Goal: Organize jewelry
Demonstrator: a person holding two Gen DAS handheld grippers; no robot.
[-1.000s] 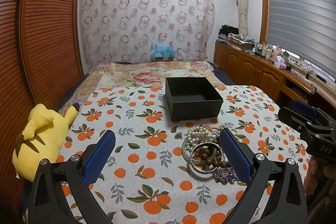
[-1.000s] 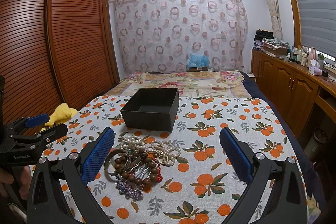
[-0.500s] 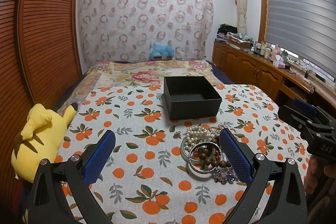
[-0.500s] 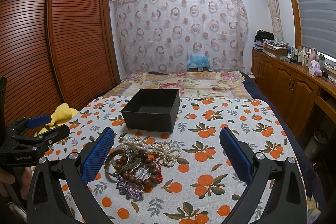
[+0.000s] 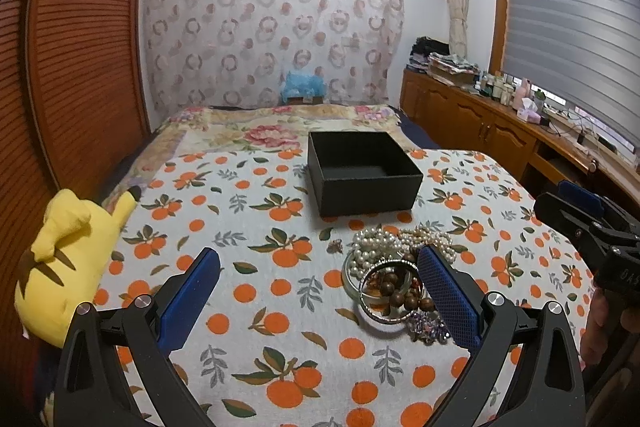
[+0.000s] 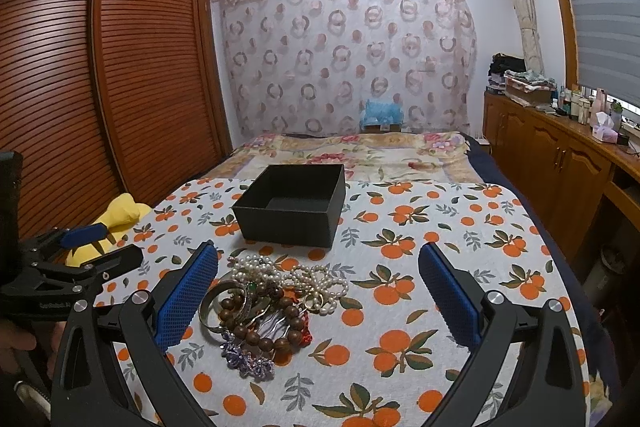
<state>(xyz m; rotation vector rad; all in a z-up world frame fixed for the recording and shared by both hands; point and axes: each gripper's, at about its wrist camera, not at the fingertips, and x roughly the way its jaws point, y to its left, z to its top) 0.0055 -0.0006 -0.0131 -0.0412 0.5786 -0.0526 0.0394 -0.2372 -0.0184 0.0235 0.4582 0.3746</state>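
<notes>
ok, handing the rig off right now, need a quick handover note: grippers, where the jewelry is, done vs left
Left gripper: open, empty, hovering over the orange-print cloth; its right finger sits by the jewelry pile.
Right gripper: open, empty, the pile just inside its left finger.
Pile: pearl strands, wooden bead bracelet, metal bangle, purple beaded piece, all tangled in front of the black box.
Done: nothing; the box looks empty.
Left: move every piece into the box.
</notes>
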